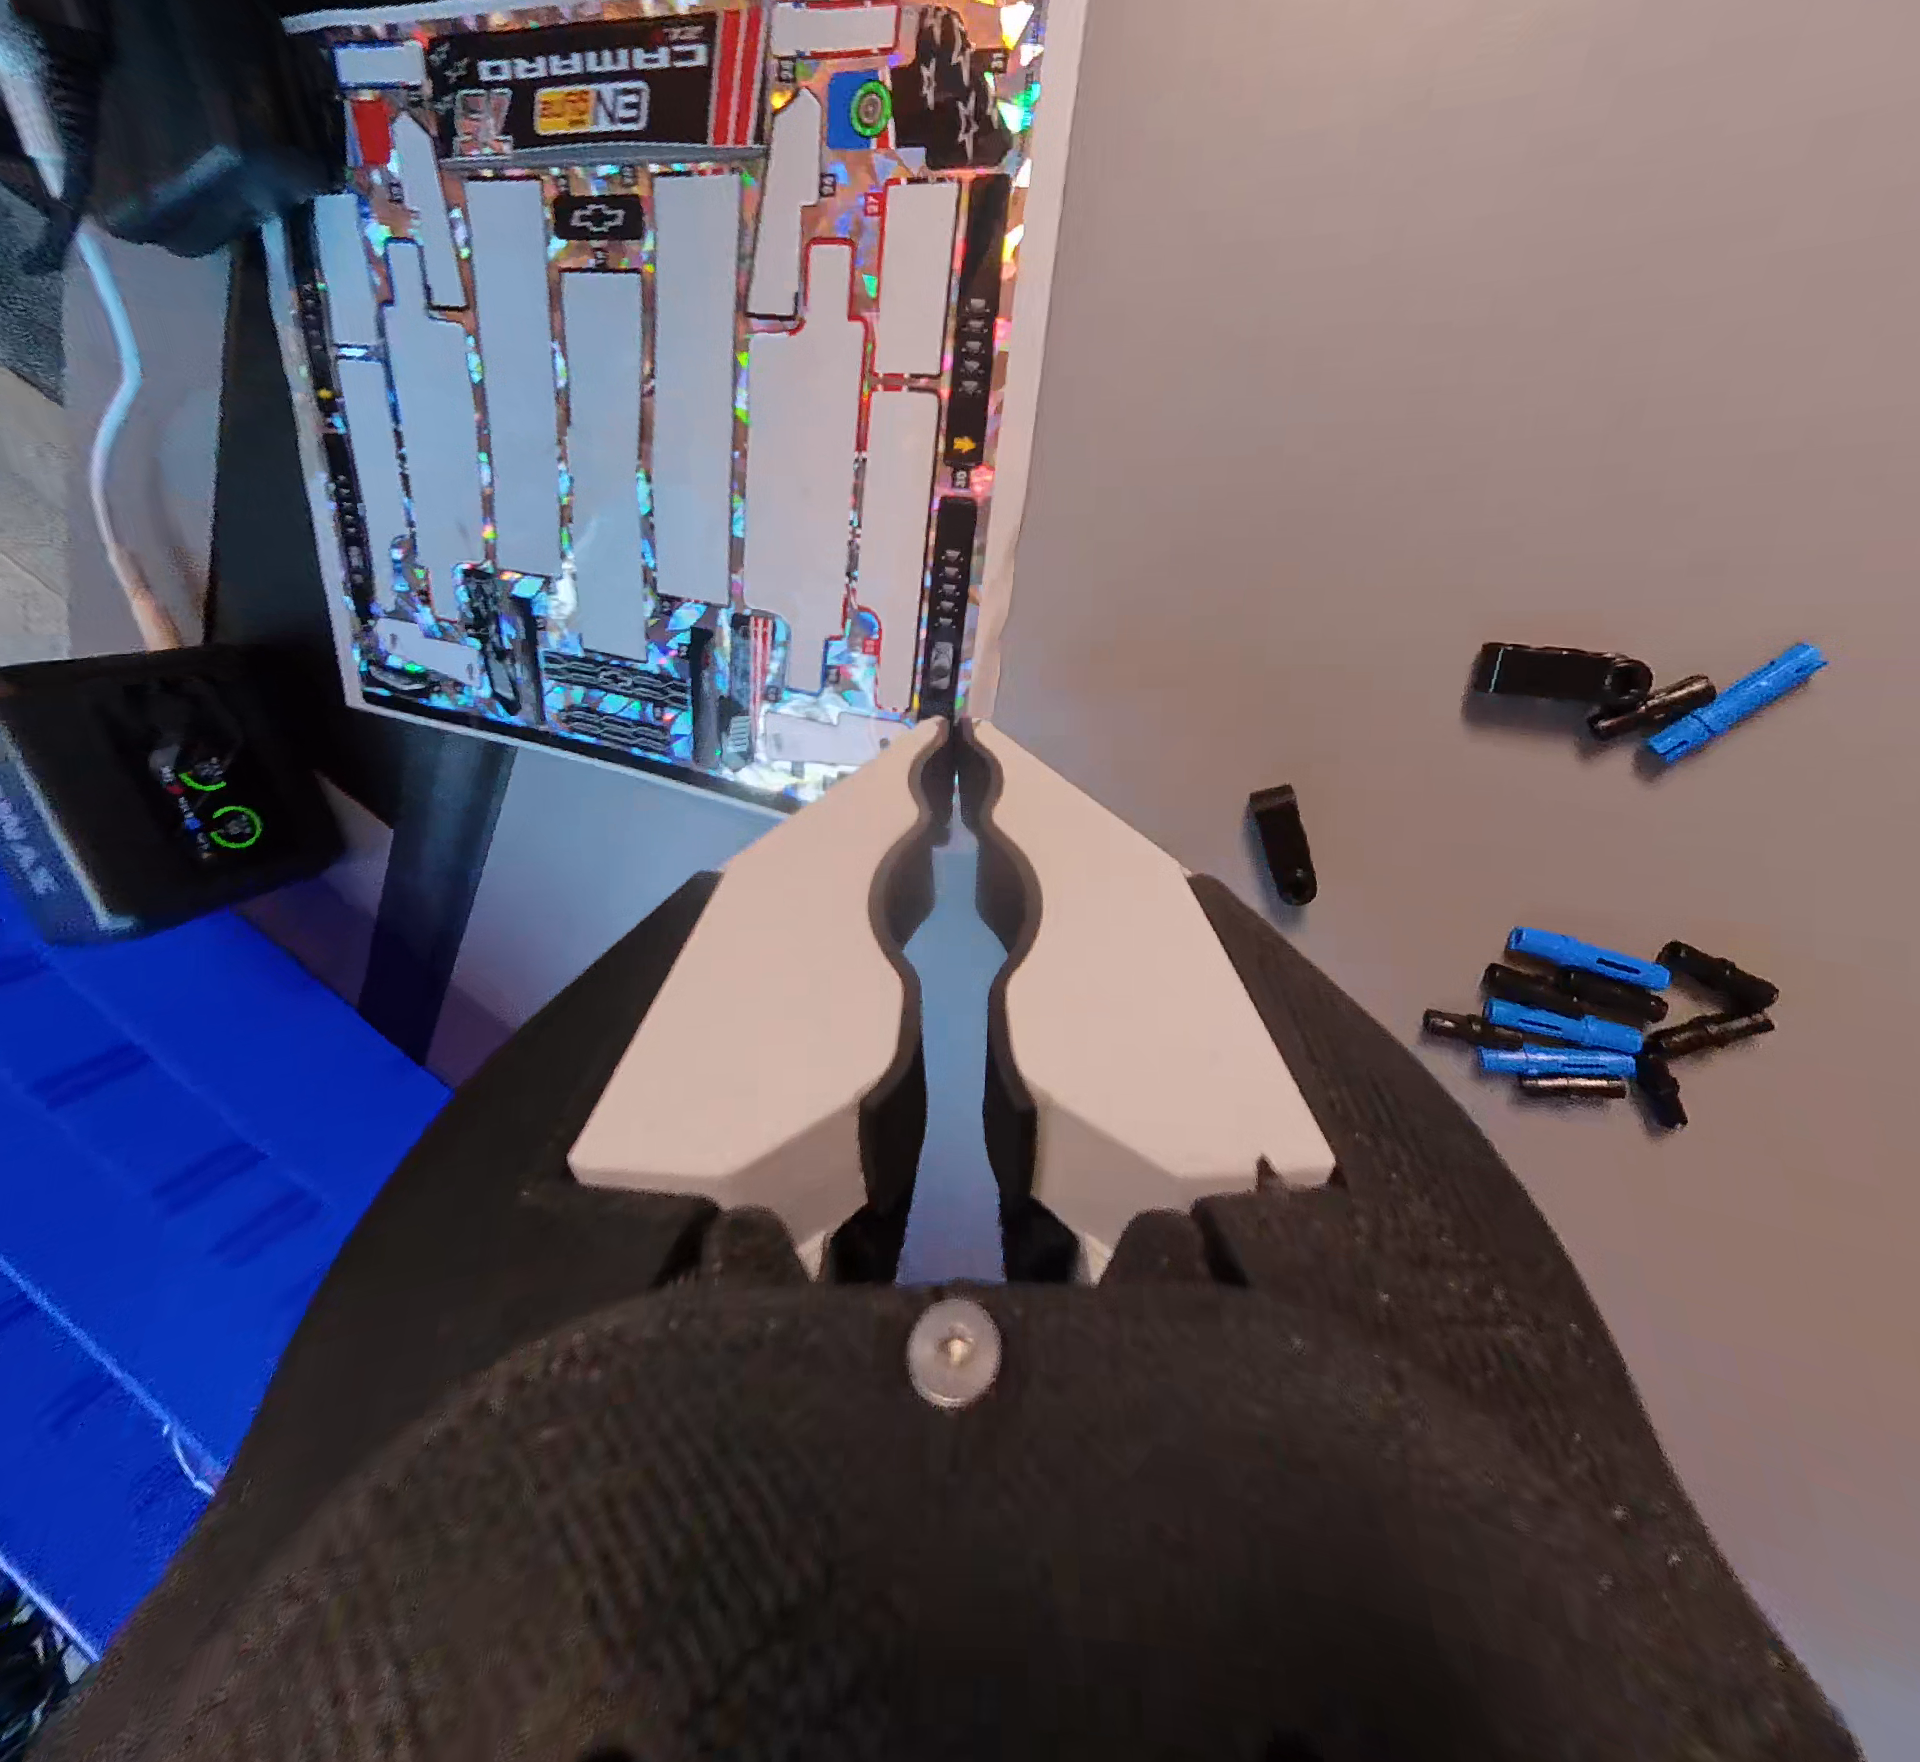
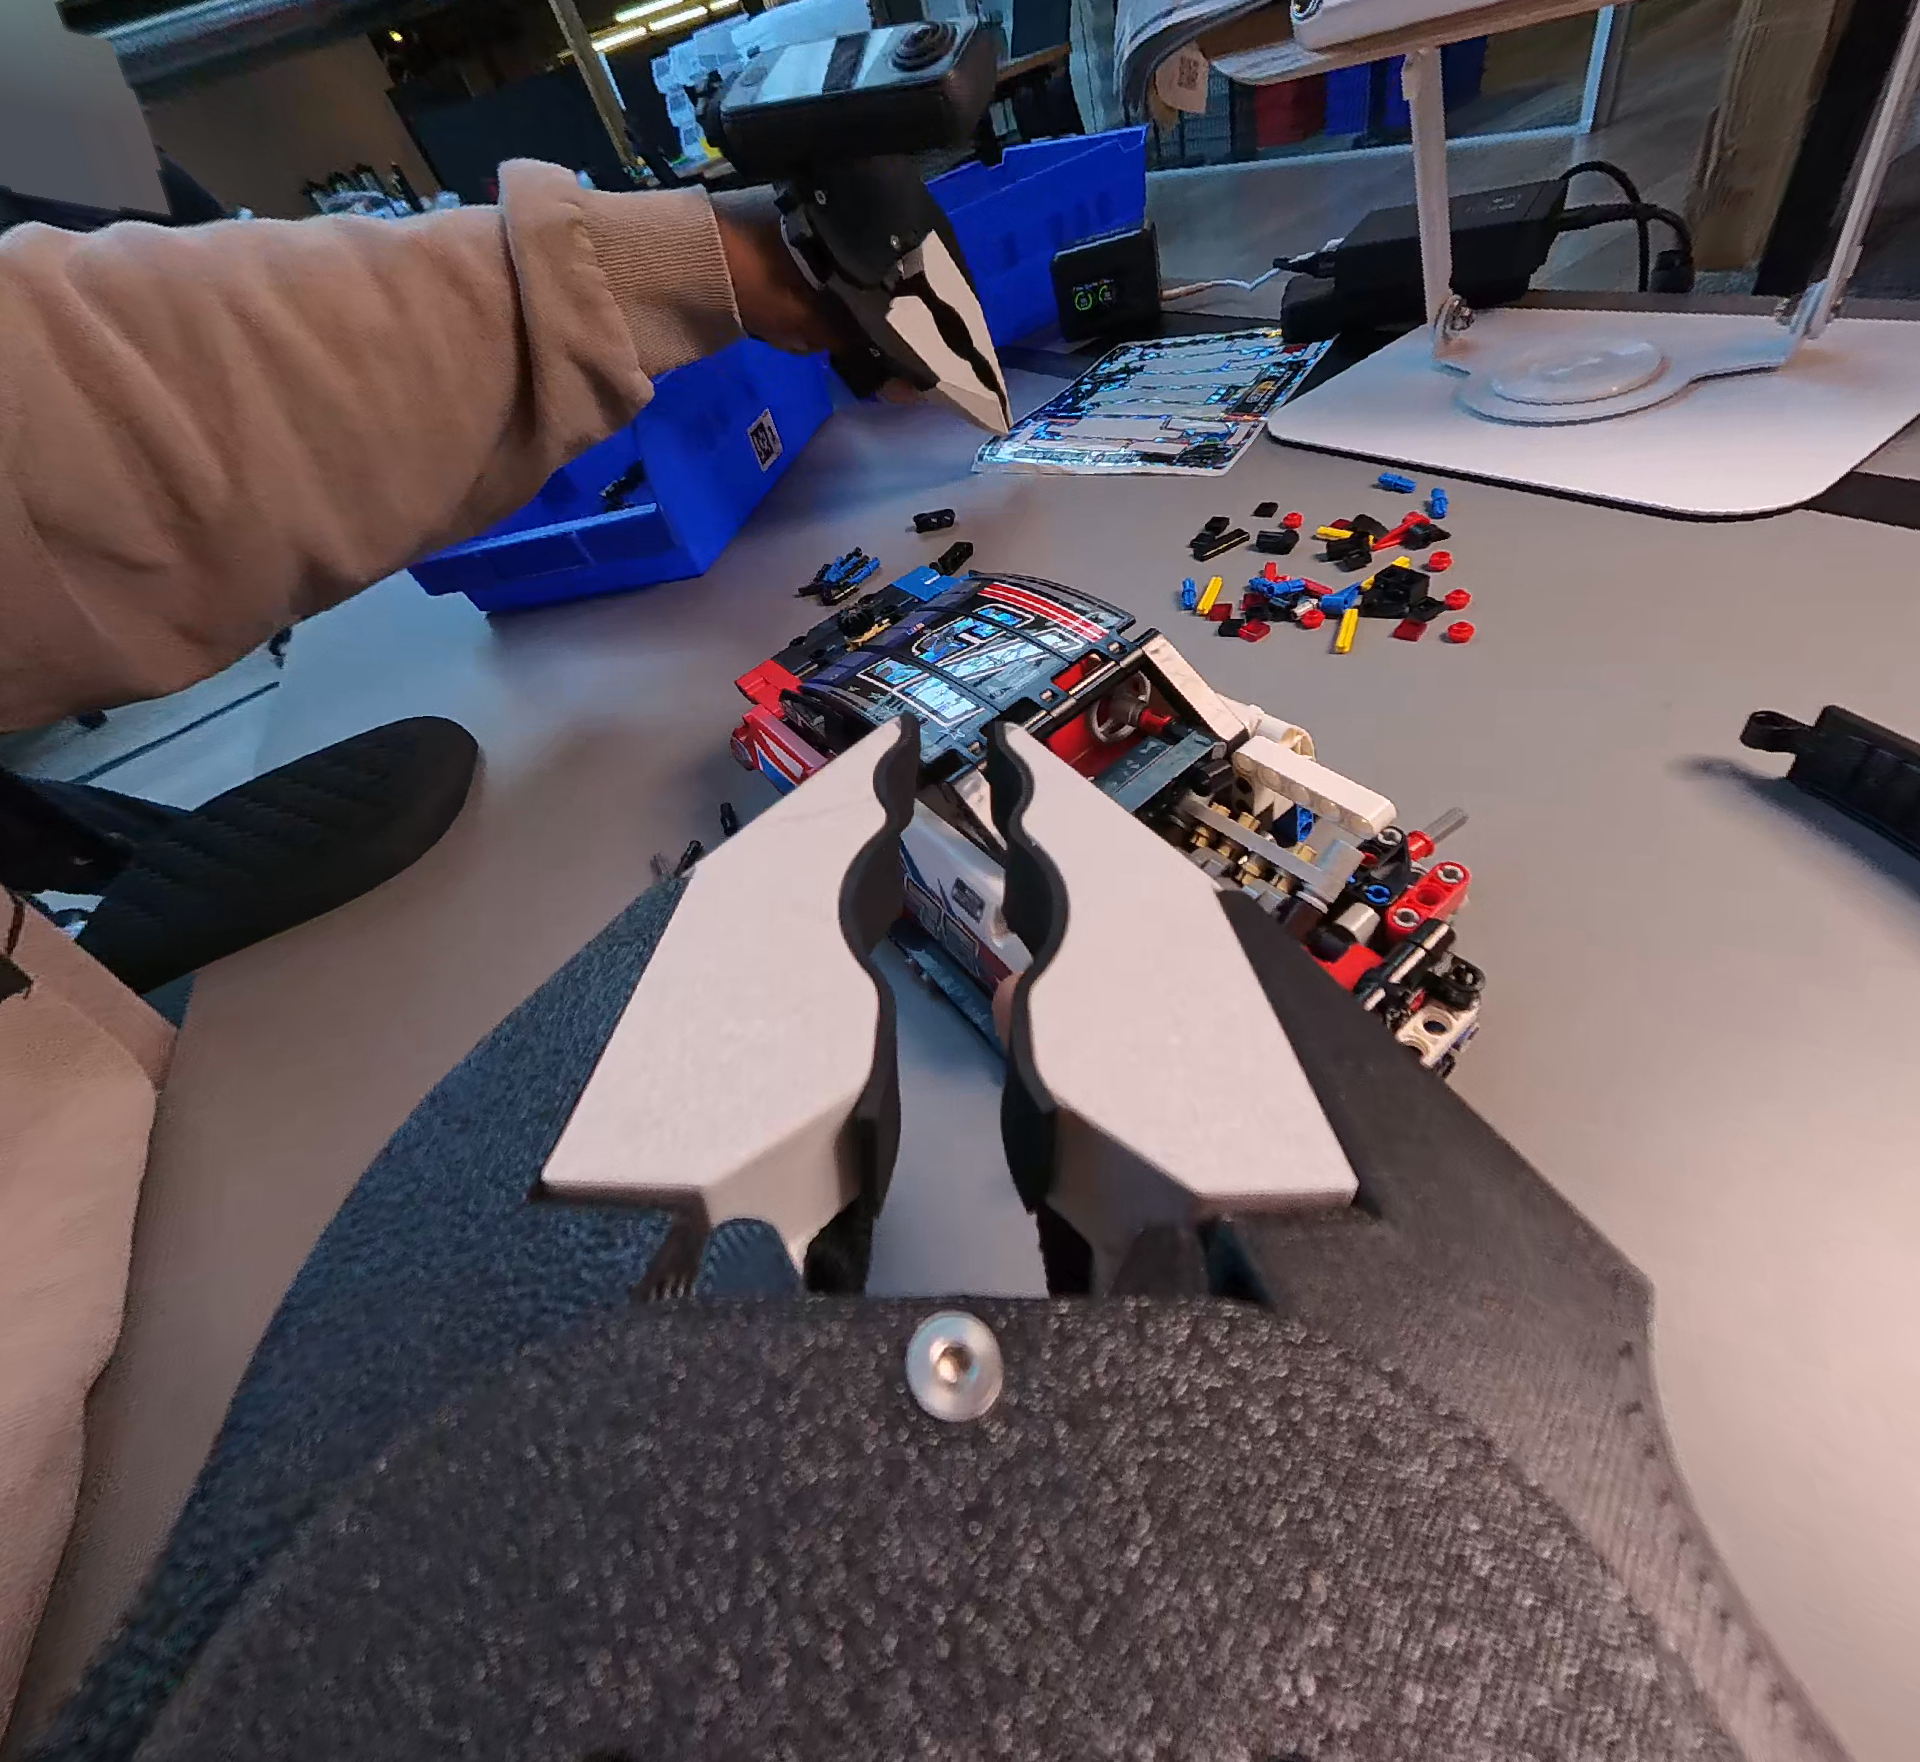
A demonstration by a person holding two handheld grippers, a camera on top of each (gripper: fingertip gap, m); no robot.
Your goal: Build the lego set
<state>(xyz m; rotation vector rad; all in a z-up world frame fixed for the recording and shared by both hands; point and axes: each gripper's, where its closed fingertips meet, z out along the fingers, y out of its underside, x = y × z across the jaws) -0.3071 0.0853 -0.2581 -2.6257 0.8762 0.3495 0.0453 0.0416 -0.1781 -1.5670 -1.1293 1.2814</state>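
A holographic sticker sheet (image 1: pixel 665 341) lies on the grey table (image 1: pixel 1455 310); it also shows in the right wrist view (image 2: pixel 1153 408). My left gripper (image 1: pixel 954 730) is shut with its tips at the sheet's near corner; I cannot tell whether it pinches the sheet. It also shows from the side in the right wrist view (image 2: pixel 997 413). The partly built Lego car (image 2: pixel 1091 777) lies in the middle of the table. My right gripper (image 2: pixel 953 741) is open and empty, hovering just over the car's side.
Blue and black pins (image 1: pixel 1590 1021) and a black connector (image 1: pixel 1283 845) lie right of the left gripper. A pile of small coloured parts (image 2: pixel 1340 585) lies behind the car. A blue bin (image 2: pixel 675 486), a white lamp base (image 2: pixel 1558 403) and a black part (image 2: pixel 1849 767) ring the work area.
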